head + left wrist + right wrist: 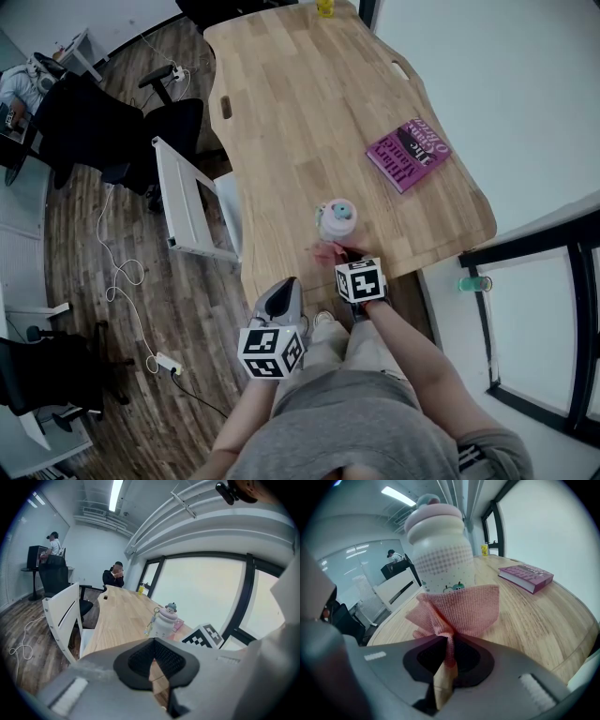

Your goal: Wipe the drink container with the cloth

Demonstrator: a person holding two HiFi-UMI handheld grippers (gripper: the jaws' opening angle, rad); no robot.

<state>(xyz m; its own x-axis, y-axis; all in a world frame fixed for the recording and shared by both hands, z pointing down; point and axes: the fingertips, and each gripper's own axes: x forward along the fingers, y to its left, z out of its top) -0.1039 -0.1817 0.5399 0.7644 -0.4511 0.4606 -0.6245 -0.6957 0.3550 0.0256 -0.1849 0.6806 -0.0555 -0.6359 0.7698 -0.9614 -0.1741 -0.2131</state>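
A long wooden table (300,103) fills the middle of the head view, running away from the person over a dark plank floor (84,253). A white frame chair (187,202) stands beside the table's left edge, and a black office chair (164,127) is just beyond it. A purple book (409,153) lies flat near the table's right edge.

The left gripper (152,663) is held low at the near edge of the table, apart from everything on it. Its jaws are brought together, with only a thin slit of wood showing between the pads and nothing in them. The right gripper (449,653) reaches over the near edge towards the drink container (336,220), its jaws clamped on a bunched fold of the cloth (457,609).

The drink container is a white bottle with a pink lid and a small teal-capped figure on top. It stands upright on the table near the near edge, between the person and the book and well apart from the book. The pink cloth fans out from the right gripper's jaws and, in the right gripper view, covers the foot of the bottle. Whether it actually presses on the bottle cannot be told.

A keyring charm (151,623) hangs at the bottle's side. A small yellow item (325,7) sits at the far end of the table.
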